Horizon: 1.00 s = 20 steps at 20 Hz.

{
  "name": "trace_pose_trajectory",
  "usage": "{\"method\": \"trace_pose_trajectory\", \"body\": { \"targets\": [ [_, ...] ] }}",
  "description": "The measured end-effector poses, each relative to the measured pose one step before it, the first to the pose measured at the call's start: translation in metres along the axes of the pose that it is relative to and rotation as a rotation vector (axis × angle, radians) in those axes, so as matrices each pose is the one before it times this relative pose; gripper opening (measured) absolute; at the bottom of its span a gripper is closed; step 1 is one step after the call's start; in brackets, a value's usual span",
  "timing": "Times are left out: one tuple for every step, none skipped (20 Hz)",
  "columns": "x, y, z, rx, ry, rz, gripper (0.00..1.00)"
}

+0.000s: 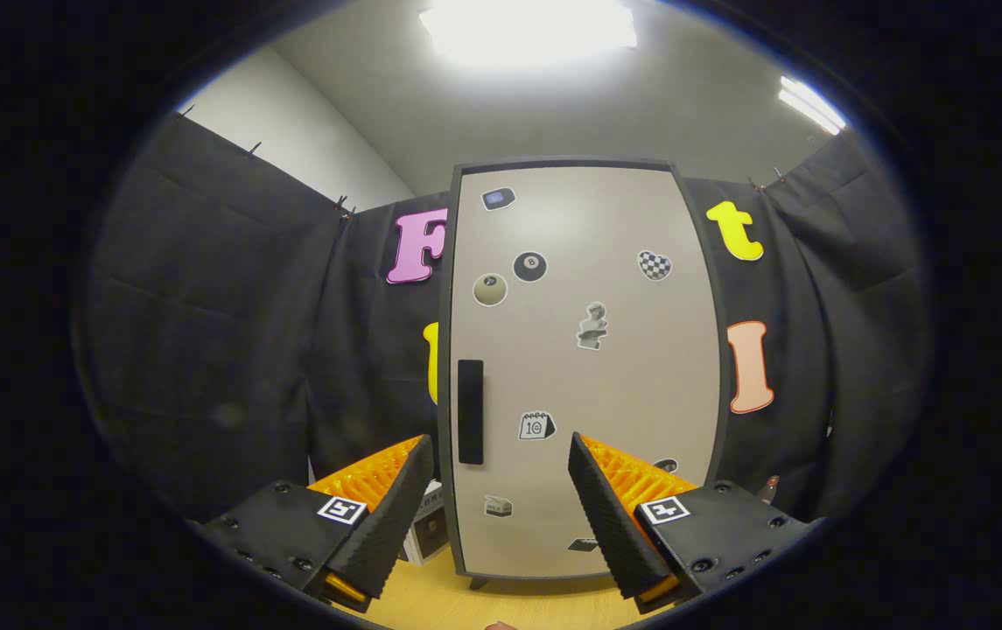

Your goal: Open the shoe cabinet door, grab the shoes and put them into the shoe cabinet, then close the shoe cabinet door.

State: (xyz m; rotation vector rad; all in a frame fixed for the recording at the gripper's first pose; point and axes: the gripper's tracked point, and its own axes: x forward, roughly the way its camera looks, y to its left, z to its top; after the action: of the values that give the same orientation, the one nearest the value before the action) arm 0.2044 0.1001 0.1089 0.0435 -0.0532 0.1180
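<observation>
Fingers [395, 516] nearest, ribbed black pads on orange backing, spread wide with nothing between them; gripper [501, 446] empty and aimed at the cabinet. Below them a strip of pale wood floor [465, 604]. Just beyond the left finger, low down, a small light box [426, 534] sits beside the cabinet's left edge; what it is I cannot tell. Cabinet [588, 551] stands ahead, upright on short feet, dark frame, its beige door [623, 367] shut and dotted with stickers. Handle [470, 411], a black vertical bar, sits near the door's left edge, just above and ahead of the left fingertip, apart from it. Shoes: I cannot place them from here. Judged stage: approach to the handle, door not yet opened. Risks as I read them: the handle looks shallow and close to the frame, so a finger may skid off it or pinch only its edge and slip when pulled. Fingers are centred right of the handle, so a straight push would meet bare door, not the bar. Hinges are likely on the right; pulling straight back instead of along the swing arc could tug the light cabinet forward or tip it. Box at left may foul the left finger. Black cloth wall [229, 350] hangs behind.
</observation>
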Motion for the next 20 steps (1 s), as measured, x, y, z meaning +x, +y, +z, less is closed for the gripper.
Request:
{"method": "trace_pose_trajectory", "body": {
  "targets": [
    [0.01071, 0.00443, -0.00074, -0.00330, 0.00180, 0.00432, 0.97],
    [0.00827, 0.00452, -0.00104, -0.00496, 0.00217, 0.00195, 0.97],
    [0.01063, 0.00295, -0.00001, -0.00575, -0.00055, 0.00063, 0.97],
    [0.00951, 0.00163, -0.00126, -0.00641, 0.00148, -0.00430, 0.97],
    [0.01085, 0.00125, -0.00188, -0.00519, 0.00573, -0.00286, 0.97],
    [0.00858, 0.00278, -0.00364, -0.00144, 0.00918, 0.00046, 0.97],
    [0.01017, 0.00256, -0.00331, 0.00201, 0.01217, 0.00332, 0.98],
    [0.00892, 0.00237, -0.00331, 0.00876, 0.01126, 0.00835, 0.98],
    [0.00984, 0.00202, -0.00099, 0.01074, 0.00719, 0.00738, 0.98],
    [0.00814, 0.00040, -0.00248, 0.00847, 0.00906, -0.00105, 0.98],
    [0.00809, 0.00026, -0.00193, 0.00689, 0.00700, -0.00221, 0.97],
    [0.00726, -0.00006, -0.00152, 0.00468, 0.00715, -0.00527, 0.97],
    [0.00719, -0.00095, -0.00236, 0.00303, 0.00848, -0.00801, 0.97],
    [0.00515, 0.00069, -0.00271, 0.00056, 0.01143, 0.00114, 0.97],
    [0.00623, 0.00048, -0.00295, -0.00266, 0.01247, 0.00113, 0.97],
    [0.00590, -0.00142, -0.00224, -0.00328, 0.00994, -0.00409, 0.97],
    [0.00611, -0.00127, -0.00200, -0.00128, 0.01193, -0.00441, 0.93],
    [0.00468, 0.00060, -0.00335, 0.00032, 0.01329, -0.00135, 0.89],
    [0.00544, -0.00205, -0.00194, 0.00212, 0.01289, -0.00919, 0.87],
    [0.00280, -0.00034, -0.00051, 0.00508, 0.01094, -0.00673, 0.84]
  ]
}}
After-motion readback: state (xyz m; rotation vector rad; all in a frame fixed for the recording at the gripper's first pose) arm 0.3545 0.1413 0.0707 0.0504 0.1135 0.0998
